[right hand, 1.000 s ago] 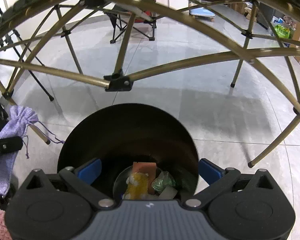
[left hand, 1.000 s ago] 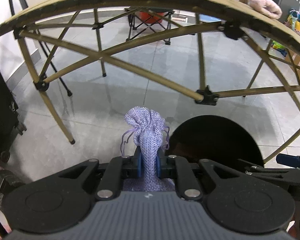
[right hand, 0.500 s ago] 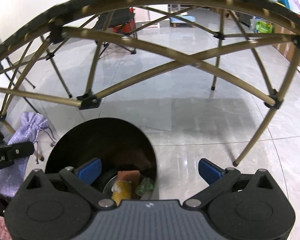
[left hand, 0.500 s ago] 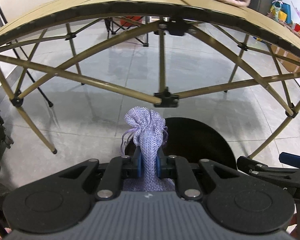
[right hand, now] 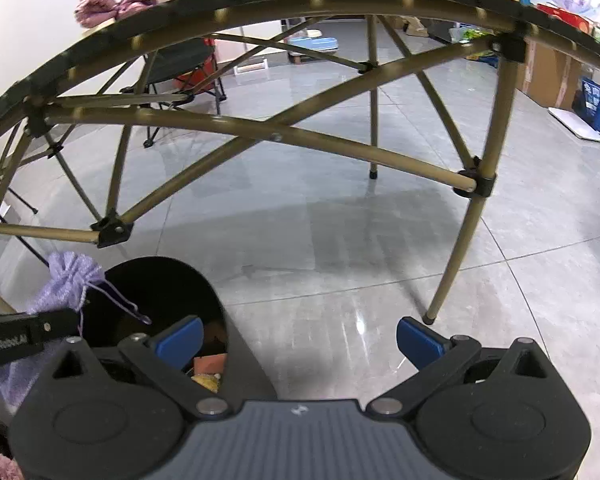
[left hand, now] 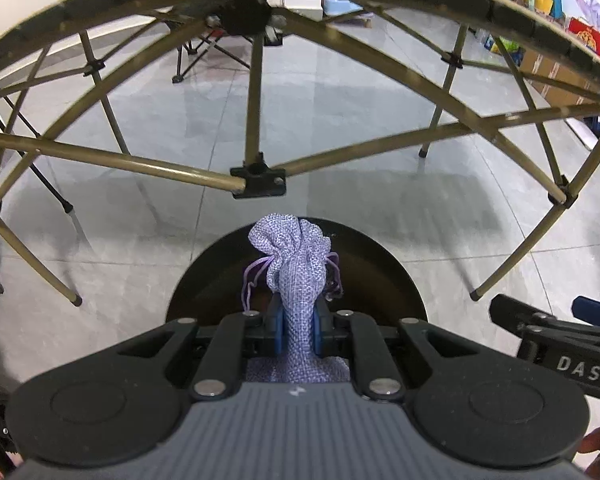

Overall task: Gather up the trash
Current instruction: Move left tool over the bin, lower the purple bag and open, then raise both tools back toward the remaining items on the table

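The left gripper (left hand: 298, 330) has its jaws pinching a lavender drawstring pouch (left hand: 296, 264) at the neck over the black bin (left hand: 388, 280). It looks soft, light and limp. The right gripper (right hand: 298, 338) has its jaws spread, empty.

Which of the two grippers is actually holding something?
The left gripper: its jaws pinch a purple drawstring pouch, while the right gripper stands open and empty.

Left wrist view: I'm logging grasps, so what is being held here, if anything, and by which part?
The left gripper pinches a lilac woven drawstring pouch below its gathered neck. The right gripper holds nothing.
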Demonstrator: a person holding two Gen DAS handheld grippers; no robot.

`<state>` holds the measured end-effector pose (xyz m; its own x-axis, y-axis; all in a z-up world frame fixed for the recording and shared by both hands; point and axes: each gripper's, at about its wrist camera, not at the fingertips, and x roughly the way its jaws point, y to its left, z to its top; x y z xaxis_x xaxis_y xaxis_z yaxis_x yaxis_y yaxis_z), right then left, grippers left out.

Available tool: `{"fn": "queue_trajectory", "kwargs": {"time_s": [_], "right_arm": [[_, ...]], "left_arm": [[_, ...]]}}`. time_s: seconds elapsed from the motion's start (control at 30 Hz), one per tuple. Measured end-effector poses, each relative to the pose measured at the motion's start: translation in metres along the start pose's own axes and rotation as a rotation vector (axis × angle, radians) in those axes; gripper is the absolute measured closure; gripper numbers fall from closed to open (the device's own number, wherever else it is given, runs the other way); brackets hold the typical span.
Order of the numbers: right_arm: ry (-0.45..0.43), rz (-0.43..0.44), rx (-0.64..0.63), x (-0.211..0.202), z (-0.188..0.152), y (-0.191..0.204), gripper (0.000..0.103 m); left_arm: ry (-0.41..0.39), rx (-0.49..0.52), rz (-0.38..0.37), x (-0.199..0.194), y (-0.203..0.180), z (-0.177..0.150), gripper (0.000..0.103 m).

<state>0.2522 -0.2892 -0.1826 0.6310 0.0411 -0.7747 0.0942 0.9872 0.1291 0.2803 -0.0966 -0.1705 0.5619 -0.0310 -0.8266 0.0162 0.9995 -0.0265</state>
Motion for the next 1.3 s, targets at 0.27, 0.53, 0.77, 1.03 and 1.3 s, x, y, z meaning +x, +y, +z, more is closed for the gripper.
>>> {"fn": "queue_trajectory", "kwargs": {"time_s": [0.27,0.53,0.77,1.03,1.3], "right_arm": [[0.003,-0.015,0.022,0.002,-0.002,-0.010,0.000],[0.012,-0.021,0.024,0.004,-0.003,-0.012,0.000],[0.013,-0.027,0.030,0.005,-0.004,-0.016,0.000],[0.008,-0.033,0.037,0.003,-0.004,-0.018,0.000],[0.000,-0.031,0.039,0.001,-0.004,-0.019,0.000]], "left_arm": [[0.076,0.003,0.025,0.021,-0.005,-0.003,0.089],[0.122,-0.001,0.024,0.033,-0.008,-0.006,0.089],[0.143,-0.004,0.027,0.038,-0.009,-0.007,0.067],[0.117,0.000,0.067,0.035,-0.012,-0.006,0.000],[0.109,-0.001,0.061,0.034,-0.011,-0.007,0.000]]}}
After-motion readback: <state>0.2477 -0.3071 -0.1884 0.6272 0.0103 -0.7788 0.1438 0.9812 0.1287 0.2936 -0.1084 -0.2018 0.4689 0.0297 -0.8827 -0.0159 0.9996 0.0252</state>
